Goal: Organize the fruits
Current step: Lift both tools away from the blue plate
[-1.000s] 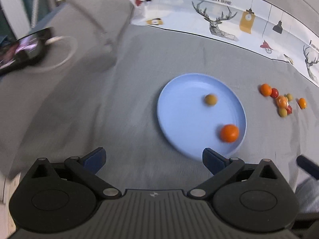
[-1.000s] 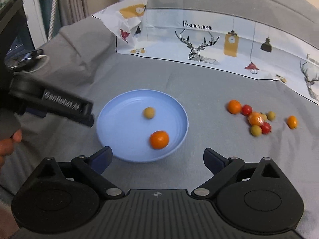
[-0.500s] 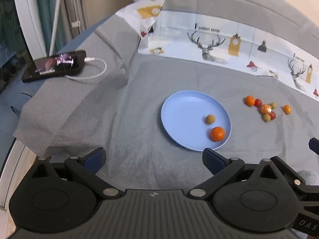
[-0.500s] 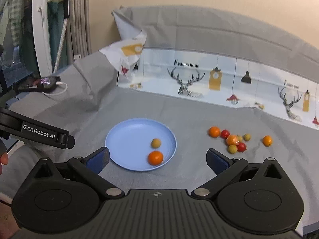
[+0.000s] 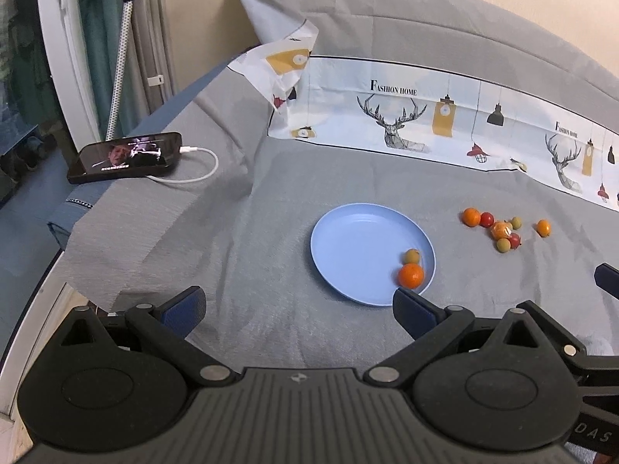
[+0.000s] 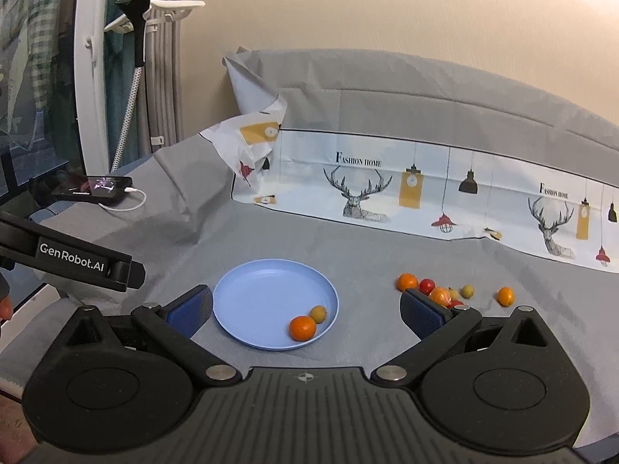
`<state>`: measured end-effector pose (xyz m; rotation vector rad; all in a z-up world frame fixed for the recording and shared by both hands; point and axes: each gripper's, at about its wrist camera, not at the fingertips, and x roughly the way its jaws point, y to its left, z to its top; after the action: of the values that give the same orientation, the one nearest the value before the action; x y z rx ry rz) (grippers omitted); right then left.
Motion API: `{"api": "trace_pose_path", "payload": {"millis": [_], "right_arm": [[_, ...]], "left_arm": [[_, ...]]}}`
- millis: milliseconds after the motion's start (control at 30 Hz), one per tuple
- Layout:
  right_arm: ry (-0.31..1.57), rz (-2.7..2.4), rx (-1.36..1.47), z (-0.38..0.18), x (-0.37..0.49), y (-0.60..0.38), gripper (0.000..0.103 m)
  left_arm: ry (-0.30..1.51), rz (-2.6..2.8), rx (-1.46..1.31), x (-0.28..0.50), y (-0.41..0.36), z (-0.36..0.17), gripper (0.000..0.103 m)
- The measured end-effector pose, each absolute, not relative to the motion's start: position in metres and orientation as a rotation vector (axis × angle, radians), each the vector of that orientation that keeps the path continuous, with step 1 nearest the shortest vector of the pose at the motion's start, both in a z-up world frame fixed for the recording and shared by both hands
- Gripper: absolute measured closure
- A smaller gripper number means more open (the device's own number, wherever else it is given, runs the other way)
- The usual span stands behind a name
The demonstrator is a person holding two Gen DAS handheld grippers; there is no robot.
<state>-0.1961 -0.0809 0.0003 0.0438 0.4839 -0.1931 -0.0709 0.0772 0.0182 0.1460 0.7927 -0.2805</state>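
A light blue plate [image 5: 356, 247] [image 6: 255, 294] lies on the grey cloth. In it are an orange mandarin [image 5: 411, 275] [image 6: 303, 327] and a small yellow-green fruit [image 5: 411, 256] [image 6: 318, 313]. Several loose small fruits, orange, red and yellow-green, lie in a cluster [image 5: 501, 228] [image 6: 441, 294] to the plate's right. My left gripper [image 5: 298, 309] is open and empty, pulled back at the plate's near-left side. My right gripper [image 6: 305, 313] is open and empty, raised above the plate's near edge. The left gripper's body [image 6: 77, 261] shows at the left of the right wrist view.
A phone [image 5: 125, 156] with a lit screen and a white cable [image 5: 201, 166] lies at the far left on the cloth. A printed deer-pattern sheet [image 5: 425, 120] runs along the back. The table's left edge drops off near a white door frame [image 6: 91, 77].
Both grippers have pulled back and risen, so the plate and fruits look smaller and farther. The two fruits in the plate have rolled toward its near-right rim. Both grippers stay open.
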Motion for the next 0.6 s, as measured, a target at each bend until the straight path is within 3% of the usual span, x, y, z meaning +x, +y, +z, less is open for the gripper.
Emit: {"api": "trace_pose_path", "payload": {"millis": [600], "right_arm": [[0.503,-0.179,0.024,0.001,-0.193,-0.075,0.001]], "left_arm": [[0.807,-0.275,0.120,-0.065,0.088,0.015,0.000]]}}
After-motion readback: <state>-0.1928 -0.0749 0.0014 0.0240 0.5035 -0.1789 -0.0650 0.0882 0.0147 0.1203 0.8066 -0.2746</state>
